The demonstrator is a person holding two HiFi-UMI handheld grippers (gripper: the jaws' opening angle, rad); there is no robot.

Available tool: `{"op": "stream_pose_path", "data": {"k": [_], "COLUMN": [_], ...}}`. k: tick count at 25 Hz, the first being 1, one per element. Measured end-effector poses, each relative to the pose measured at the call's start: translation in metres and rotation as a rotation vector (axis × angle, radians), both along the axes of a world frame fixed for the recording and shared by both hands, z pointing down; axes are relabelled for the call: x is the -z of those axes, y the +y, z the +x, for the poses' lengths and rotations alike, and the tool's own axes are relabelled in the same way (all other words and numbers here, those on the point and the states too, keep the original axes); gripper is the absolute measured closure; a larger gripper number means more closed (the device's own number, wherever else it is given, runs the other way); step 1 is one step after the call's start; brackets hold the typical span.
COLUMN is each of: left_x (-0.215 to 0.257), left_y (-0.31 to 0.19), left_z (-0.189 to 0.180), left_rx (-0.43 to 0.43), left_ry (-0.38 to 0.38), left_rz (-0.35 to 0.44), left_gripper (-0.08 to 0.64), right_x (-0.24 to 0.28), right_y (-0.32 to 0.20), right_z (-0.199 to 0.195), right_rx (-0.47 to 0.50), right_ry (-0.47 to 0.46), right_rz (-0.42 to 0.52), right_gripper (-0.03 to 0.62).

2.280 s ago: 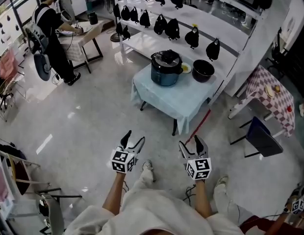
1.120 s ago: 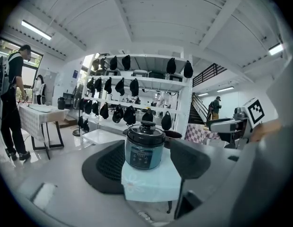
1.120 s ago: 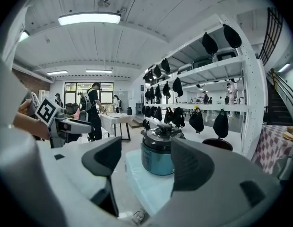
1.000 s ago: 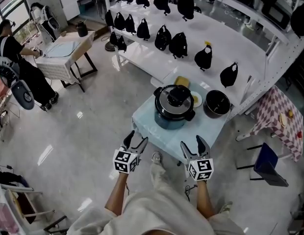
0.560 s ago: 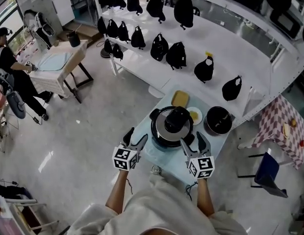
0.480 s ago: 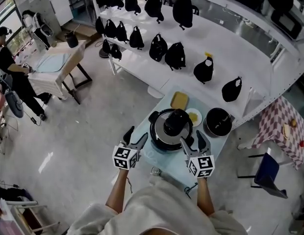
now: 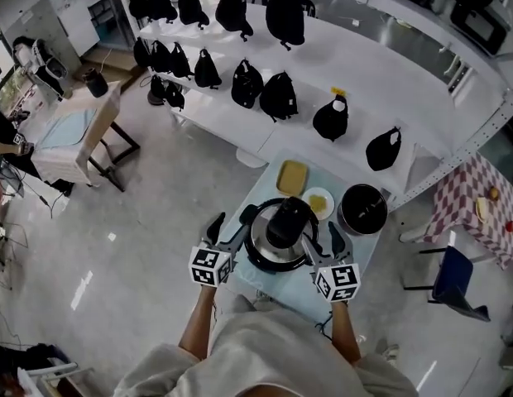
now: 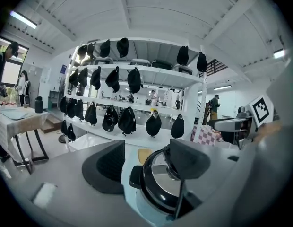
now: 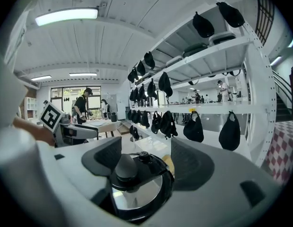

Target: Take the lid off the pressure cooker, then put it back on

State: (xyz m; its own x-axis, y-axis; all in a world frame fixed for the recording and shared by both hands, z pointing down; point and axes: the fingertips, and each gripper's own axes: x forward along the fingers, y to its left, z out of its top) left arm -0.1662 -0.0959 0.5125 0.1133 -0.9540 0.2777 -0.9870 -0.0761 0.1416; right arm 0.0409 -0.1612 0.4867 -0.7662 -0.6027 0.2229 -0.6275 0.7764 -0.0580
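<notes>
On the light-blue surface (image 7: 269, 190) below me, the pressure cooker (image 7: 255, 255) sits with its lid (image 7: 281, 224) on; my left tongs (image 7: 226, 230) and right tongs (image 7: 323, 242) flank it, both open and empty.

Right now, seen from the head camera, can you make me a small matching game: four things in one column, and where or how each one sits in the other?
Things:
1. lid
2. black pot
3. yellow tray
4. left hand-held gripper

Places or states:
A. right of the pressure cooker
B. open and empty, at the cooker's left side
C. in place on top of the cooker
D. on the cooker's far side

Pairs: 1-C, 2-A, 3-D, 4-B.
</notes>
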Motion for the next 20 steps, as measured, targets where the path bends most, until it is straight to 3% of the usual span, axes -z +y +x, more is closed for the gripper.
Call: {"op": "stream_pose_path", "data": {"k": [5,10,20], "left_x": [-0.01,-0.021,-0.035], "left_y": [-0.029,-0.054,-0.084], "left_z": [0.009,0.012,-0.009], "left_rx": [-0.096,-0.234,-0.44], "left_ry": [-0.001,0.001,0.016], "left_rz": [-0.021,-0.043,-0.07], "left_gripper": [0.275,0.276,0.275], "right_x": [-0.005,-0.006,-0.008], "right_y": [-0.009,-0.013,-0.001], "right_z": [0.013,0.029,0.007], "right_rx": [-0.083,-0.236,-0.423], "right_ry": [0.009,0.01,0.026], "right_rz": [-0.01,-0.016,-0.033], "right_gripper": [0.287,0.287,0.287]}}
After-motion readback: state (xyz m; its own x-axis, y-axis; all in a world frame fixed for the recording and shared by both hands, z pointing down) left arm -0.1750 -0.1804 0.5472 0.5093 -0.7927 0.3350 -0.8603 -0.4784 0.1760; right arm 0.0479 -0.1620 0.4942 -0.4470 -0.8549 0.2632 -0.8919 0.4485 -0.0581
